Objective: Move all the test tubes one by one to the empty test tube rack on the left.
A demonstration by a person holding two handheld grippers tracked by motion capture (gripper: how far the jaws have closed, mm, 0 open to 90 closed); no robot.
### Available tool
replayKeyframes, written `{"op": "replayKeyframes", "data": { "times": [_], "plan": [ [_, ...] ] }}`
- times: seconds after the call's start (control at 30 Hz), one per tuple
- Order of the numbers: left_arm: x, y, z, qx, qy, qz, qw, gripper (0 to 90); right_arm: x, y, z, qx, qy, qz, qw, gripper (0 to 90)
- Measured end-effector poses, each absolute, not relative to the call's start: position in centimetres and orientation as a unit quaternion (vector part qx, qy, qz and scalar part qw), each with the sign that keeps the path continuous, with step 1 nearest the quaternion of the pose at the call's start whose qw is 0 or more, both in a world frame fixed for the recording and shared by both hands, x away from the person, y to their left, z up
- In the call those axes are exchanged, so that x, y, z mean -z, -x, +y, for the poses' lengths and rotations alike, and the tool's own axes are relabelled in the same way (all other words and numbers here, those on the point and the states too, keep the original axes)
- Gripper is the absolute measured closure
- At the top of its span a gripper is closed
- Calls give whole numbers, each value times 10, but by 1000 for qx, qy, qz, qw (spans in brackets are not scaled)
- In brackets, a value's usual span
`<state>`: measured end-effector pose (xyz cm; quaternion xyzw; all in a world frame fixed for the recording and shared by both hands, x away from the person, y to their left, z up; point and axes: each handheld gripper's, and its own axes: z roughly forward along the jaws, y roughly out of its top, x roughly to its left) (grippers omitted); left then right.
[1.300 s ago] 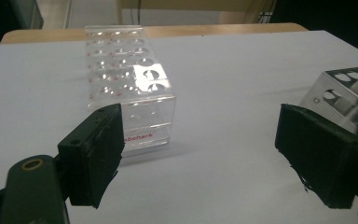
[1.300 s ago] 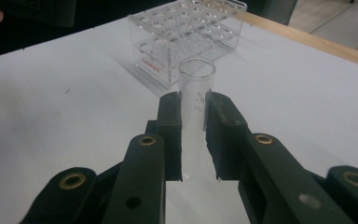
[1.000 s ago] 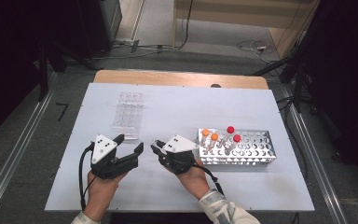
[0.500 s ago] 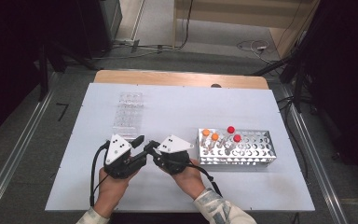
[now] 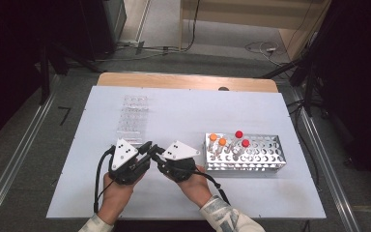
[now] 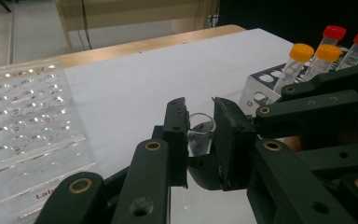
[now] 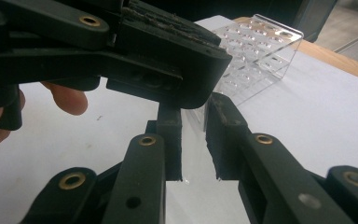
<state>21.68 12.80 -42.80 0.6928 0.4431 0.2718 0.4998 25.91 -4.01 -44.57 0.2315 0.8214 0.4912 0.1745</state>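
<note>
A clear, uncapped tube (image 6: 200, 125) stands between both grippers near the table's front middle. My right gripper (image 7: 193, 140) is shut on the tube (image 7: 194, 154) lower down. My left gripper (image 6: 199, 135) has its jaws pressed against the sides of the tube's open rim. In the high view the left gripper (image 5: 149, 149) and right gripper (image 5: 157, 155) meet tip to tip, and the tube is too small to make out there. To the right, a metal rack (image 5: 265, 163) holds two orange-capped tubes (image 5: 217, 143) and two red-capped tubes (image 5: 241, 139).
A clear plastic tube rack (image 5: 133, 118) lies flat on the white table (image 5: 188, 111), behind the left gripper; its wells look empty (image 6: 23, 112). A wooden strip (image 5: 183, 81) borders the far edge. Cables trail from both grippers toward the person.
My left gripper has moved right, toward the right gripper, until its jaws closed in around the tube. The right gripper has stayed almost still.
</note>
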Motion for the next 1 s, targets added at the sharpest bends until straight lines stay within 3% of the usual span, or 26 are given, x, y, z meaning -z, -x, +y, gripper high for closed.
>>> {"op": "replayKeyframes", "data": {
  "times": [0.17, 0.27, 0.3, 0.6, 1.0],
  "plan": [
    [428, -217, 128, -275, -694, 440, 499, 763, 446, -260, -40, -493, -233, 821, 170, 727],
    [427, -217, 129, -277, -697, 438, 496, 764, 446, -260, -41, -494, -234, 822, 162, 661],
    [426, -219, 130, -277, -695, 439, 498, 764, 445, -261, -42, -492, -233, 825, 151, 537],
    [420, -232, 142, -279, -686, 457, 493, 763, 436, -253, -65, -491, -242, 826, 131, 287],
    [405, -260, 157, -290, -676, 479, 480, 763, 435, -237, -93, -484, -247, 830, 125, 247]
  ]
}}
